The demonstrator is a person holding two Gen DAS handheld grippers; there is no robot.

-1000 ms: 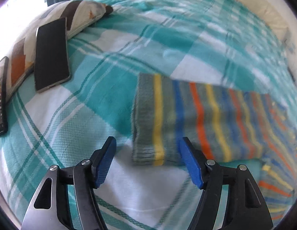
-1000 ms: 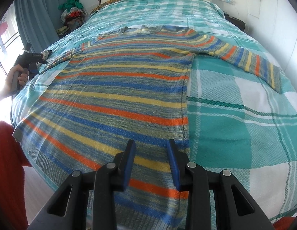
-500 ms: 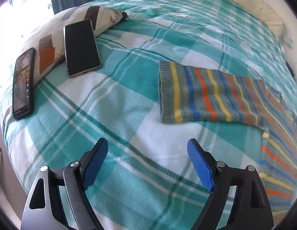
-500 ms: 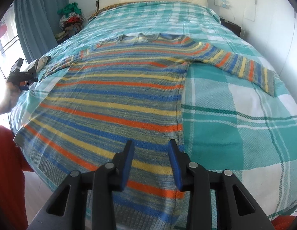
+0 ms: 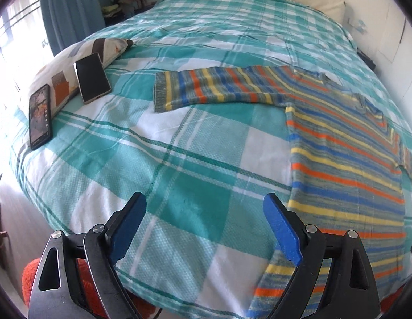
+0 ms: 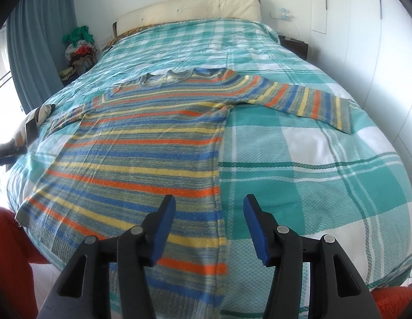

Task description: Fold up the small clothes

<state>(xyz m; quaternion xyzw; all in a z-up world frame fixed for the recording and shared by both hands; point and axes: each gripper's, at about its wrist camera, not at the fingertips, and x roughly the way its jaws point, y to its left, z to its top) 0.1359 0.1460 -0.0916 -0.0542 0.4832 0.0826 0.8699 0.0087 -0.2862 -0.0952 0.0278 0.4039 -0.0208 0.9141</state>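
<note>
A striped sweater [image 6: 142, 156] in grey, blue, yellow and orange lies flat on the teal plaid bedspread [image 6: 312, 175], both sleeves spread out sideways. Seen from the left wrist, its body [image 5: 344, 175] is at the right and one sleeve [image 5: 214, 90] reaches left. My left gripper [image 5: 204, 212] hovers over bare bedspread beside the sweater's side edge, jaws wide and still opening, nothing between them. My right gripper [image 6: 209, 212] hangs above the sweater's right side seam near the hem, jaws opening, not touching the cloth.
Two phones [image 5: 92, 77] [image 5: 40, 117] rest against a patterned pillow [image 5: 62, 85] at the bed's left edge. A cream headboard [image 6: 190, 8] stands at the far end, a pile of clothes [image 6: 79, 50] beside a curtain. Red-orange cloth [image 6: 9, 260] shows at the near edge.
The left gripper has pulled back and up from the sleeve cuff and opened wider. The right gripper has opened and risen a little above the hem.
</note>
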